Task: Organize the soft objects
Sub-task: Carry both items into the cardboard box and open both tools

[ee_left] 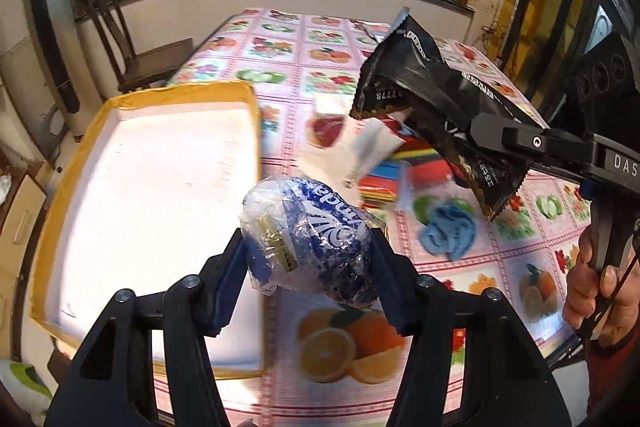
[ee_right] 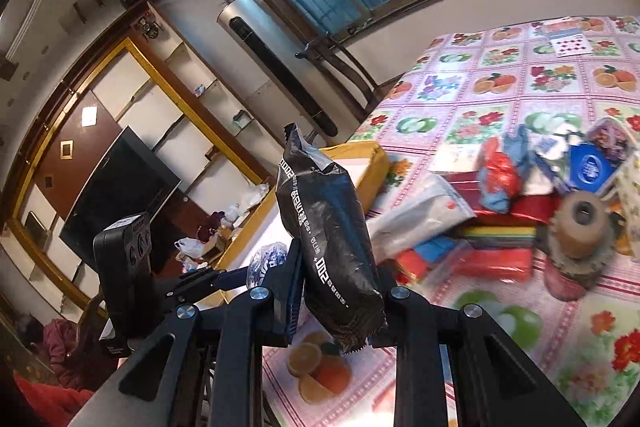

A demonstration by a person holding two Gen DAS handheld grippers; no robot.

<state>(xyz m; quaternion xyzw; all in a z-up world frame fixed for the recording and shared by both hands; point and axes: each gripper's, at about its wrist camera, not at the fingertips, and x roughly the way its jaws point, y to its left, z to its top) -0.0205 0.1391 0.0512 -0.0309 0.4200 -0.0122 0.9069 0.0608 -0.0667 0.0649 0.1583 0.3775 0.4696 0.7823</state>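
Left gripper [ee_left: 308, 259]: jaws pinching crumpled blue-and-white plastic tissue pack [ee_left: 308, 239]. Right gripper [ee_right: 340, 291]: jaws pinching black foil snack bag [ee_right: 324, 223], above fruit-print tablecloth [ee_right: 500, 83].

A home: television [ee_right: 120, 195], fruit-print tablecloth [ee_left: 304, 59] (barred window behind).

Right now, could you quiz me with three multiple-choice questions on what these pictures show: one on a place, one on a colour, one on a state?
1. Where is the yellow-rimmed box?
A. left of the held blue pack
B. on the chair
C. under the table

2. What colour is the snack bag in the right tool?
A. white
B. black
C. green

3. What is the left tool doing?
A. hanging open
B. lying on the table
C. gripping a blue-and-white pack

Answers:
1 A, the box lies at the left table edge.
2 B, black wrapper with pale print.
3 C, both fingers press the pack's sides.
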